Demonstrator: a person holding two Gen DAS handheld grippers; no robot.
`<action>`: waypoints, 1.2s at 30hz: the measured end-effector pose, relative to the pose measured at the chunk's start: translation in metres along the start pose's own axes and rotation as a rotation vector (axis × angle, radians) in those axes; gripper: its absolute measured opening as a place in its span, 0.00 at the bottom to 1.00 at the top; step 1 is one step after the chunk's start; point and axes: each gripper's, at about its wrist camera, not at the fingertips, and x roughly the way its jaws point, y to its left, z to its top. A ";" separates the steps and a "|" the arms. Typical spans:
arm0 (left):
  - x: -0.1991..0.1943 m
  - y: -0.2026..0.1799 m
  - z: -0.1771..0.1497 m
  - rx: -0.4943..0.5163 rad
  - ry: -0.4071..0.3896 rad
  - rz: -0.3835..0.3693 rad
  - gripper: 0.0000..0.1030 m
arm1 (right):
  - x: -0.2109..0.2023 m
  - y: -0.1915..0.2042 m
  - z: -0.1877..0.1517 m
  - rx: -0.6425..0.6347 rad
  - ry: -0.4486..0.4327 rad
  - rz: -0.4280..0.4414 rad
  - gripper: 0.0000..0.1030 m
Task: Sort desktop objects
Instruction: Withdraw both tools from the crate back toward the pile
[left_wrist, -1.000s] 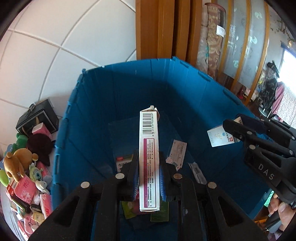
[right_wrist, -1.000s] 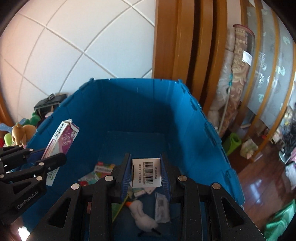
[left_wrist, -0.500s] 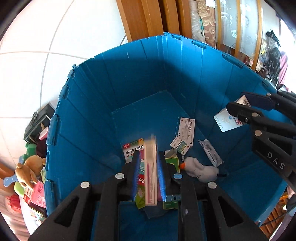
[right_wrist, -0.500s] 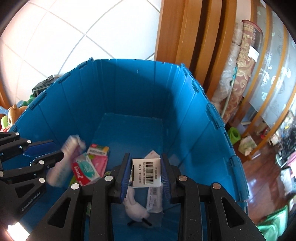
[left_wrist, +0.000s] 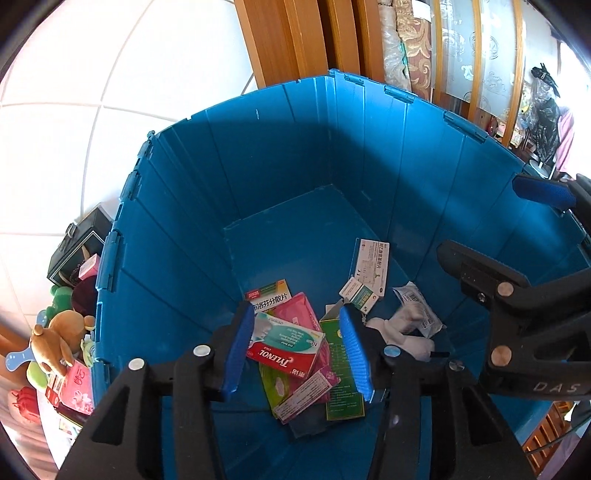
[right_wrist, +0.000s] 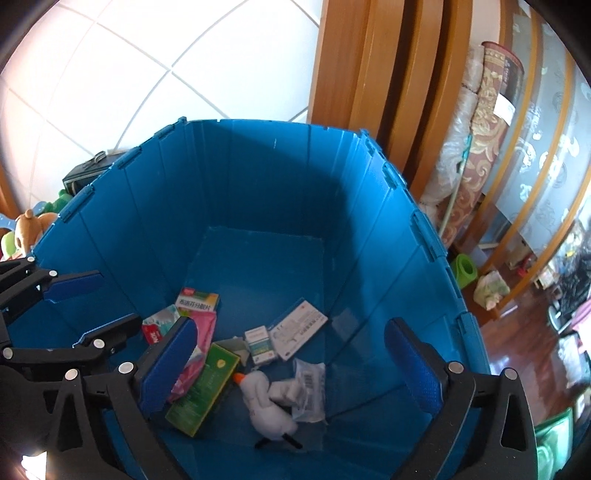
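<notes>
Boxes and packets lie jumbled in deep blue bin.

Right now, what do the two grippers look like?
Both are black plastic frames with silver rivets and blue ribbed pads. The left gripper carries white "GenRobot.AI" lettering, readable only in part here; the right gripper carries white "DAS" lettering. No cables or sleeves show.
</notes>
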 end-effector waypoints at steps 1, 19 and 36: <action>-0.001 0.000 0.000 -0.002 -0.003 -0.001 0.46 | 0.000 -0.001 0.000 0.005 0.000 0.007 1.00; -0.096 0.050 -0.041 -0.273 -0.344 0.141 0.49 | -0.012 -0.013 -0.006 0.071 -0.091 0.096 1.00; -0.164 0.199 -0.181 -0.639 -0.476 0.399 0.71 | -0.102 0.089 0.004 0.030 -0.485 0.373 1.00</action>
